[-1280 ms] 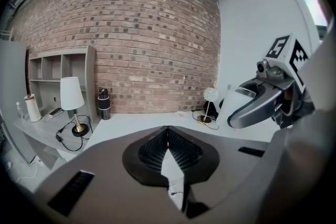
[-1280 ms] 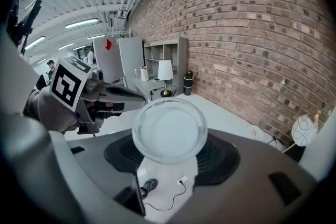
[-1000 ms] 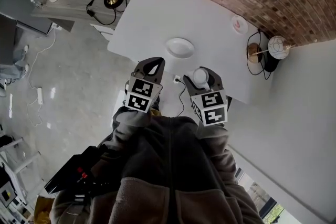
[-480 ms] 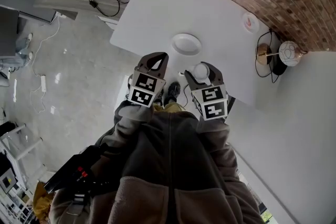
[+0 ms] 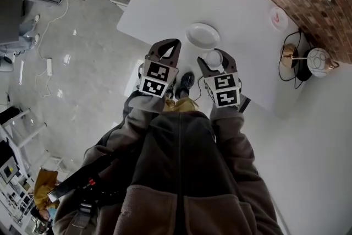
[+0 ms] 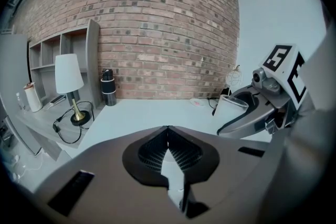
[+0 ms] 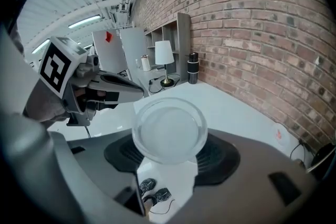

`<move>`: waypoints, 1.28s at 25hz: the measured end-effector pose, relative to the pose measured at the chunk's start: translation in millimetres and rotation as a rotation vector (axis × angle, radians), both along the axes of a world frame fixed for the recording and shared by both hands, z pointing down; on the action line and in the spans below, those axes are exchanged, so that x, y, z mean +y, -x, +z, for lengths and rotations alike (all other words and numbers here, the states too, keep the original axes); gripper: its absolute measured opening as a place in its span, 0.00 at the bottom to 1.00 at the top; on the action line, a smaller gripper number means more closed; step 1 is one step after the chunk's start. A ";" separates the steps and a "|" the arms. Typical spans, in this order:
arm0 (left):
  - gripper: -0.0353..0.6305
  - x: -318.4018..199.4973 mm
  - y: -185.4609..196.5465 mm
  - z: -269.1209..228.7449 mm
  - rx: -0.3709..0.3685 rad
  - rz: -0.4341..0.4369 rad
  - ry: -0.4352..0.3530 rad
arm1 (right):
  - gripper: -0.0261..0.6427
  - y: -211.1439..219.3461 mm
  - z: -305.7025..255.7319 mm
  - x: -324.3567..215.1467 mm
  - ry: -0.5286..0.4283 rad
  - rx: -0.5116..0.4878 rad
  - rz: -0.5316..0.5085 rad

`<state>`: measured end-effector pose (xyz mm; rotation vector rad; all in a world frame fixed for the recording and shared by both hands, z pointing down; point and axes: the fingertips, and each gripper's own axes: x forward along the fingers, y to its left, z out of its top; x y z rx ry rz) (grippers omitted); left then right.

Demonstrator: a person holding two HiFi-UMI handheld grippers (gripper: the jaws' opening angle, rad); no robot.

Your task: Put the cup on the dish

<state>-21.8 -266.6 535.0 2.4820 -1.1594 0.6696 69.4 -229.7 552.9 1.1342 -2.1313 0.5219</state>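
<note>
The cup [image 7: 169, 131] is clamped between the jaws of my right tool [image 5: 215, 61], near the dish [image 5: 202, 36] at the near edge of the white table [image 5: 165, 3]. My left tool [image 5: 167, 48] hangs alongside, jaws together and empty. Both tools carry black-and-white square markers.

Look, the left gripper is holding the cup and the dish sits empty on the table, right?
No, the right gripper holds the cup, as the right gripper view shows; the left gripper is shut on nothing. The dish sits empty on the table.
</note>
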 end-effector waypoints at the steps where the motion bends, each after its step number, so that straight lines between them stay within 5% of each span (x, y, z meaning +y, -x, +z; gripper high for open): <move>1: 0.06 -0.4 -1.9 5.8 -0.001 0.000 0.009 | 0.42 -1.1 5.4 -3.4 0.000 0.001 0.002; 32: 0.06 12.1 7.1 141.9 -0.067 -0.048 0.230 | 0.42 -20.5 163.1 -75.2 0.009 0.063 0.002</move>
